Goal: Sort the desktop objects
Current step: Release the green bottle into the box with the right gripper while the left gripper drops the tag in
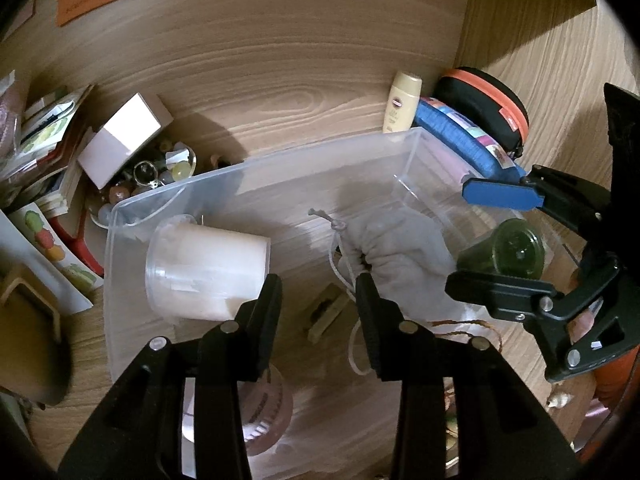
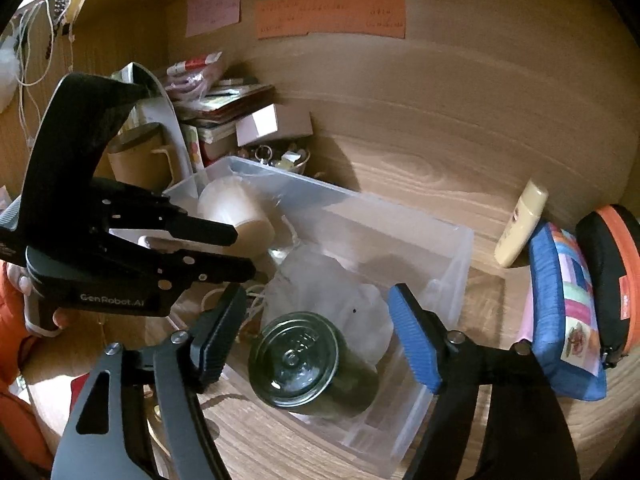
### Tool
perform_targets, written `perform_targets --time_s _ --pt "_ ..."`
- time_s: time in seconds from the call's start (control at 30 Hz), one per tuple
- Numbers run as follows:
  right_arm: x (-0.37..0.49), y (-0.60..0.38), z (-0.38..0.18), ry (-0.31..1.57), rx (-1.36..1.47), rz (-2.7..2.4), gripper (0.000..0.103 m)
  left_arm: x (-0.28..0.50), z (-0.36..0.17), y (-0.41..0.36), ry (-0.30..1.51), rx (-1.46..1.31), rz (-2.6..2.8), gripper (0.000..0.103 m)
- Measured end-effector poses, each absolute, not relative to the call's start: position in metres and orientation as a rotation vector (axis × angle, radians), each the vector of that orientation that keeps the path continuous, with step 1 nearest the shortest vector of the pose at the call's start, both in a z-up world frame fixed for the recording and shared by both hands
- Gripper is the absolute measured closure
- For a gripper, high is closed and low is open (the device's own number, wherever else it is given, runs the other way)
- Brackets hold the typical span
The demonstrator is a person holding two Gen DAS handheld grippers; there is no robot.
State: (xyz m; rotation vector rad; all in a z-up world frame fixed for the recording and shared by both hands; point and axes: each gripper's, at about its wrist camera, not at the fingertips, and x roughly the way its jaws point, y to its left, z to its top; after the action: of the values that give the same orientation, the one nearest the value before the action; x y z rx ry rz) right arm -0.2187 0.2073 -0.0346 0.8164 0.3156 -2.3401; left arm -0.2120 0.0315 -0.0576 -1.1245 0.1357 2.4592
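A clear plastic bin stands on the wooden desk. In it lie a white cup on its side, a grey drawstring pouch and a dark green glass jar. My left gripper hangs over the bin between cup and pouch, open, with nothing between its fingers; the pouch's cord runs by the right finger. My right gripper straddles the jar, its blue pad and black finger clear of the glass.
Behind the bin's right end lean a cream bottle, a blue patchwork case and a black case with orange trim. To the left sit a white box, a bowl of beads and stacked books.
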Motion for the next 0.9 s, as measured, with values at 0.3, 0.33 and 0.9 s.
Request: perform_targets --time_s 0.3,0.33,0.9 --pt "-0.215 0.209 -0.03 0.304 0.804 -2.365 0.024 -0.196 -0.038 0.032 0.182 -0.992 2.559 0.031" --pt "-0.212 0.21 -0.027 0.31 0.778 -2.377 0.022 -0.192 -0.033 0.032 0.19 -0.962 2.573 0.03" --pt "-0.179 0.227 0.011 0.304 0.722 -2.524 0.005 -0.162 -0.011 -0.001 0.167 -0.958 2.726 0.008"
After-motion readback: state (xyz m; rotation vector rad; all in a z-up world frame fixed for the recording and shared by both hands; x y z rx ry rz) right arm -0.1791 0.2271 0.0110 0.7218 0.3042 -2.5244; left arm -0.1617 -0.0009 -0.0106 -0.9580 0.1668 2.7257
